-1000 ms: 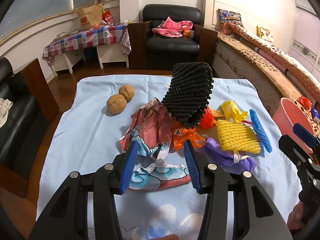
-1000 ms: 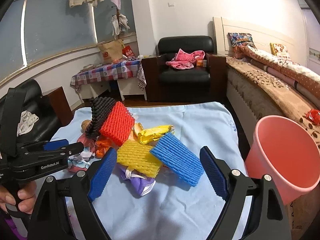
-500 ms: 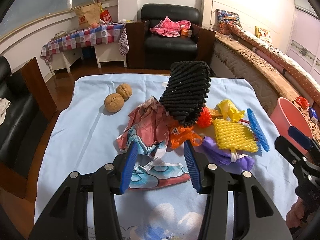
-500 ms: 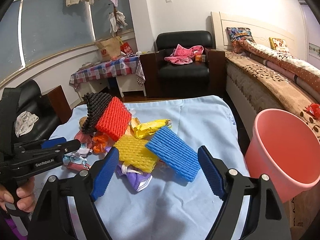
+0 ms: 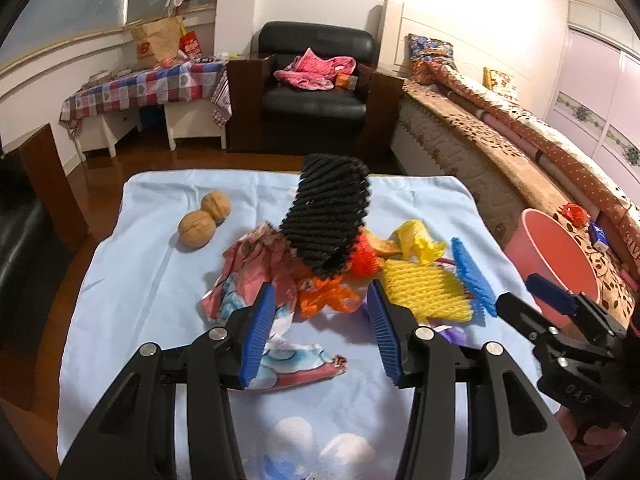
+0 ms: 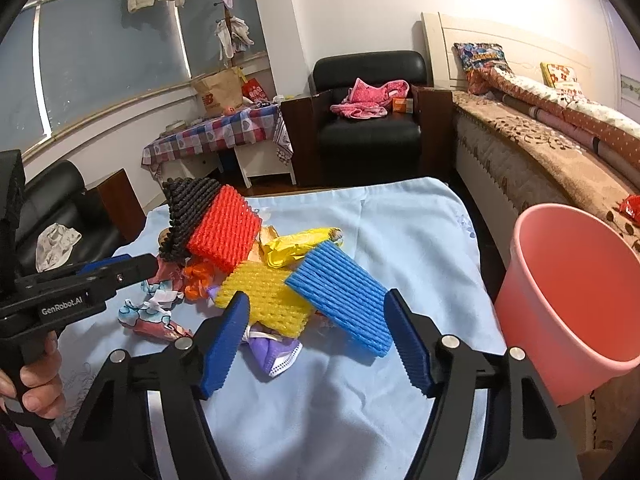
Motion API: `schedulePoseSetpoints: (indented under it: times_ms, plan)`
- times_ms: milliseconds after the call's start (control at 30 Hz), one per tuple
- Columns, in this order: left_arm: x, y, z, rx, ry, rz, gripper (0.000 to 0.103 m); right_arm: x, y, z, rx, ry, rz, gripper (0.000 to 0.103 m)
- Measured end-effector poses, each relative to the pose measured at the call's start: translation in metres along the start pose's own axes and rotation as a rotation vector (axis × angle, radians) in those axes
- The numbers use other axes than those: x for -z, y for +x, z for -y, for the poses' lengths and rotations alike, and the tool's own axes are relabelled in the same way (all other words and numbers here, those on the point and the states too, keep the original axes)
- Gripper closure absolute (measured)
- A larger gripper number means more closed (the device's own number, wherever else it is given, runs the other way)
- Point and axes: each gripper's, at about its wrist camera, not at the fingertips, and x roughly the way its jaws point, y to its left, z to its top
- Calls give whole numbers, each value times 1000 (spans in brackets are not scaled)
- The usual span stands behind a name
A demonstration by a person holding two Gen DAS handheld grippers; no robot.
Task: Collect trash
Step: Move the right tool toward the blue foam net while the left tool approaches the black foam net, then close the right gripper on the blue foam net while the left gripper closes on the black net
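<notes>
A heap of trash lies on the light blue cloth. It holds a black foam net, a red foam net, a yellow foam net, a blue foam net, a purple mask, orange plastic and a printed wrapper. My left gripper stands open just short of the wrapper and orange plastic. My right gripper has its jaws closing, with the blue net's near end and the yellow net ahead between them; the pads touch nothing.
A pink bucket stands off the table's right edge, beside a bed. Two walnuts rest on the cloth, left of the heap. A black armchair and a checked side table stand beyond.
The right gripper's jaws have narrowed and it has edged closer to the blue and yellow nets. The left gripper stays open and has tilted up slightly; the heap has not moved.
</notes>
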Motion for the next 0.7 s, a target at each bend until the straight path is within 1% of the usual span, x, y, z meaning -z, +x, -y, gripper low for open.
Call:
schedulePoseSetpoints:
  times_ms: [200, 400, 467, 533, 700]
  plan:
    - [-10, 2, 8, 5, 25, 19, 55, -2, 5, 12, -21, 40, -23, 40]
    - [-16, 6, 6, 6, 21, 21, 55, -8, 14, 20, -36, 21, -51, 41]
    - [-17, 7, 6, 5, 19, 20, 55, -9, 19, 19, -53, 15, -74, 46]
    - [-18, 8, 4, 8, 15, 16, 55, -10, 25, 15, -72, -1, -88, 49]
    - [-20, 13, 4, 9, 18, 9, 55, -13, 39, 4, -65, -56, -106, 57]
